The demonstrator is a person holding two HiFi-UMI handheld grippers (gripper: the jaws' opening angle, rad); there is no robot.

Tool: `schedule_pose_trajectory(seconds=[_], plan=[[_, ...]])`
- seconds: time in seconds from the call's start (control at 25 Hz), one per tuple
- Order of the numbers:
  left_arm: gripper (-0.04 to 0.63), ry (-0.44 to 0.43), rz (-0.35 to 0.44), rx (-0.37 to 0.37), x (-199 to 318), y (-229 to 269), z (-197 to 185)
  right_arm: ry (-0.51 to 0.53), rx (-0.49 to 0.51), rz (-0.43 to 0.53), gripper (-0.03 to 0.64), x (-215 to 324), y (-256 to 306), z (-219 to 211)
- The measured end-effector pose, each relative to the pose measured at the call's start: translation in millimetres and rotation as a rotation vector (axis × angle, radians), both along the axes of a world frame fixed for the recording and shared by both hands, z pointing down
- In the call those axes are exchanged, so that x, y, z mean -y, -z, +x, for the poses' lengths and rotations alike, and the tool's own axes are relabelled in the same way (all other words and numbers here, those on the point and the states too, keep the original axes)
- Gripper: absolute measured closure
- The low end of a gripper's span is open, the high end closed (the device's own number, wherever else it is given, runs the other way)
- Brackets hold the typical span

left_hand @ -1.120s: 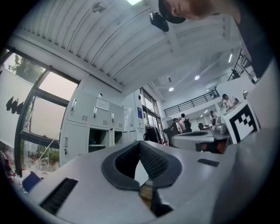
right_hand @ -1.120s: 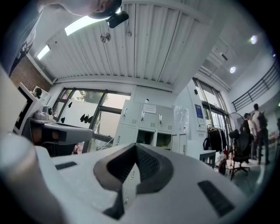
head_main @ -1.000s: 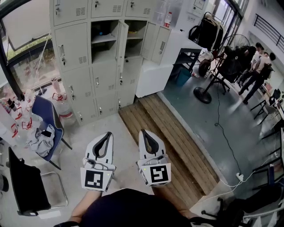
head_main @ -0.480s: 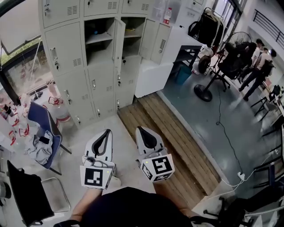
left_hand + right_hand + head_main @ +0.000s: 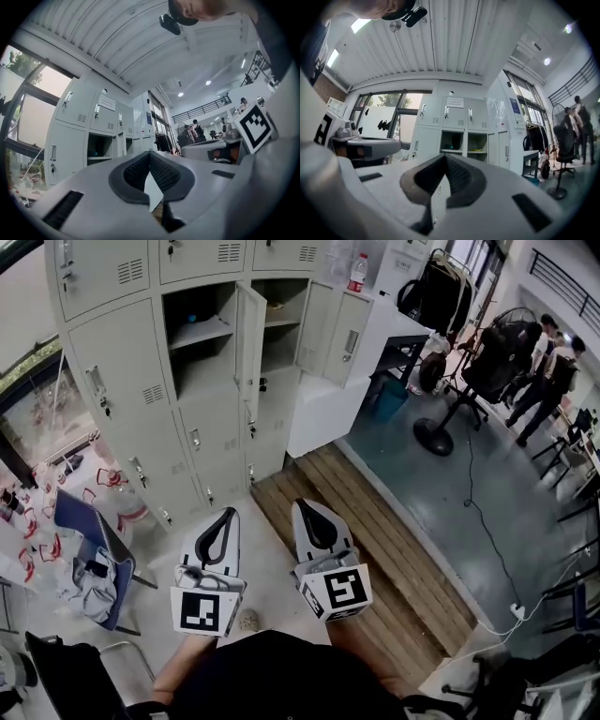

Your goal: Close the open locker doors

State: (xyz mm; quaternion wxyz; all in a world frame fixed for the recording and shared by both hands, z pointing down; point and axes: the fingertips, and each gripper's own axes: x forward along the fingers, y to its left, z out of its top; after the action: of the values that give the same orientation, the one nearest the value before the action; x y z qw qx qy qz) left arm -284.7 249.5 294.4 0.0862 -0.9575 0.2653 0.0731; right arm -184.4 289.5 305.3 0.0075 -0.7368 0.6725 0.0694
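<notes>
Facing the lockers (image 5: 122,362), where a middle-row door (image 5: 248,338) stands swung out over open compartments. It looks like thin sheet metal, light and stiff, best pushed near its free edge. Left gripper (image 5: 228,514) and right gripper (image 5: 301,506) hover well short, jaws together, empty.

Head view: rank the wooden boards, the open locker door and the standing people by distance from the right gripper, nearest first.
1. Wooden boards: on the floor, just right of the right gripper.
2. Open locker door: ahead, slightly left.
3. Standing people: far upper right, across the room.
</notes>
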Motion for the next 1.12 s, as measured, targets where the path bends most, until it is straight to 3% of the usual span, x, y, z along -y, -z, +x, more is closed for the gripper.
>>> schedule_pose_trajectory(seconds=[0.28,0.64,1.12], plan=[[0.594,-0.036,-0.01,-0.007,63.7,-4.5,15.5,-0.037,-0.02,0.003,0.615,58.1,-2.9,12.0],[0.594,-0.059,-0.035,0.004,104.4,-15.4,27.0,-0.064,-0.017,-0.018,0.615,97.1,-11.4,24.4],[0.594,-0.005,-0.036,-0.016,170.7,-15.2,69.0,0.018,-0.039,0.003,0.615,177.4,-5.4,66.7]])
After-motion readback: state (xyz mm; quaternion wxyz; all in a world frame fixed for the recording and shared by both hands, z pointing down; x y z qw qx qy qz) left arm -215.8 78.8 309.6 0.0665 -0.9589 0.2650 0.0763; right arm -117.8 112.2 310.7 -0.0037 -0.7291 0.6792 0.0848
